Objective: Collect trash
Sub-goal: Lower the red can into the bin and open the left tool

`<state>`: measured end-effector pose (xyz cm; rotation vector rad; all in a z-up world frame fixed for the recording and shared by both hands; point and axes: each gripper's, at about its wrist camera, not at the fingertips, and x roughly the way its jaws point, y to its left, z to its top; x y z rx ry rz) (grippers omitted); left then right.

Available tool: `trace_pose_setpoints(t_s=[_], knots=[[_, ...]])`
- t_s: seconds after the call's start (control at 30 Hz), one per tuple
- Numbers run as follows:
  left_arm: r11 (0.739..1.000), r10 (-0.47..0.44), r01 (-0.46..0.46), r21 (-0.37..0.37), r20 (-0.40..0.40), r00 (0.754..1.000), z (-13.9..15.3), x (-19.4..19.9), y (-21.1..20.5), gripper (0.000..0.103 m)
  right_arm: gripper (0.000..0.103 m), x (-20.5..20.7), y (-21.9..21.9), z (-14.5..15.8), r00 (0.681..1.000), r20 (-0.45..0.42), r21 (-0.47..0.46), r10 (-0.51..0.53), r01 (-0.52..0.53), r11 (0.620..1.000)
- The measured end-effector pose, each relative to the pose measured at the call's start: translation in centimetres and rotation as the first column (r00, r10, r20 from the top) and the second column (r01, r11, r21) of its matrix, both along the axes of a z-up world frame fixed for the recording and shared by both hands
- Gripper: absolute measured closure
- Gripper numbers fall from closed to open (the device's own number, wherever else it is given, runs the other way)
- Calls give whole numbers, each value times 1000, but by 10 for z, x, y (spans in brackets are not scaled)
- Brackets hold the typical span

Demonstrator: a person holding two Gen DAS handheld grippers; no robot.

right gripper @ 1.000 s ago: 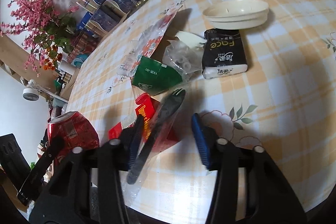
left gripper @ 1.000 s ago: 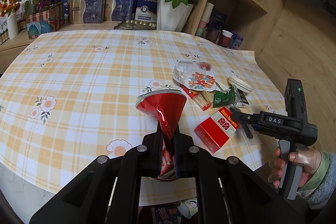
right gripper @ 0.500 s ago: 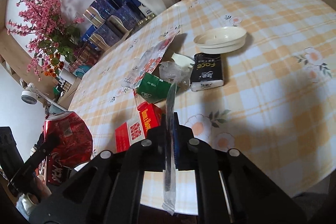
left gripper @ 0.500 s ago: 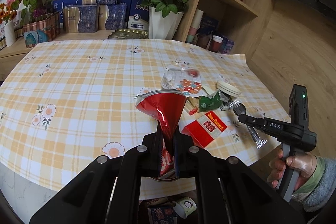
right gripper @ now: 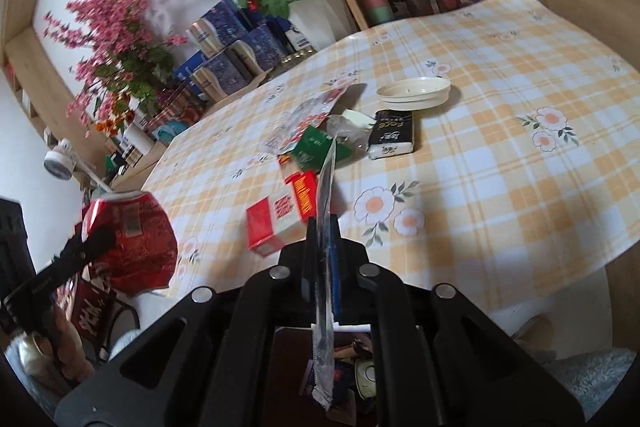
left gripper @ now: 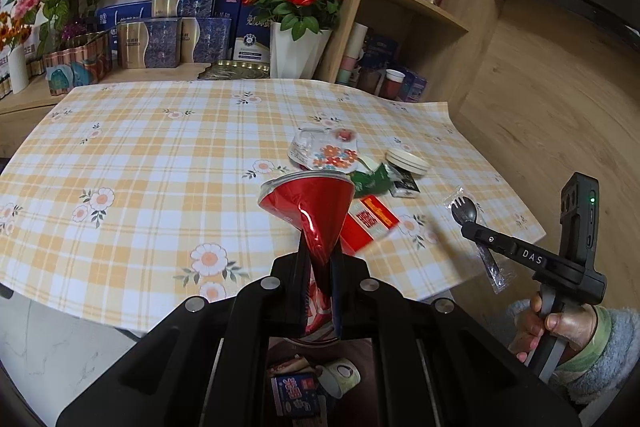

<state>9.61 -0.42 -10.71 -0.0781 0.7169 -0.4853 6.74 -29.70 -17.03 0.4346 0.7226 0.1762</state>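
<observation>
The wrapped black plastic spork (left gripper: 476,239) is now off the surface (left gripper: 160,155): a second ago it lay on the checked cloth between the spread fingers of the right tool (right gripper: 324,239), and since then those fingers have closed on it, pinching its clear sleeve flat so that the wrapper stands edge-on between them and hangs loose below. In the left wrist view it hangs in the air at the near right corner of the surface, clear of the cloth. The left tool (left gripper: 320,267) is fully closed on the crushed red can (left gripper: 308,211), squeezed into a funnel shape, and holds it above the near edge, as it did a second ago.

Both views have pulled back from the pile toward the near edge, and below the tools a container of trash (left gripper: 316,383) shows, with a paper cup and printed wrappers inside. My reading is that both pieces are on their way to be dropped there.

Left on the surface, right of centre, is the rest of the heap: the red cigarette box (right gripper: 280,219) nearest, then the green packet (right gripper: 316,147), the clear floral wrapper (left gripper: 328,151), the black tissue pack (right gripper: 392,135) and, farthest right, the cream lid (right gripper: 414,93). So the task is well short of done; several more trips remain.
</observation>
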Motion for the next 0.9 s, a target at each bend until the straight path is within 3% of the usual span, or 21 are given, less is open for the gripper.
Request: trace_pose_setpoints(t_s=[0.23,0.43,0.57,0.77,0.9], knots=[[999,-30,30,12,-27,999,-8,-31,2,94,94,-31,18,3,999,31,-32,42,-41,999],[997,-57,61,47,-75,996,-31,-55,0,94,94,-52,27,-3,997,23,-43,70,-69,997],[995,-74,82,56,-133,988,-55,-65,3,94,94,-61,29,-12,997,3,-48,82,-82,995],[981,-85,120,153,-217,973,-104,-71,-4,94,94,-63,30,-20,996,-20,-38,82,-83,996],[975,-96,144,167,-262,960,-123,-66,-12,94,94,-63,32,-24,996,-31,-42,85,-86,995]])
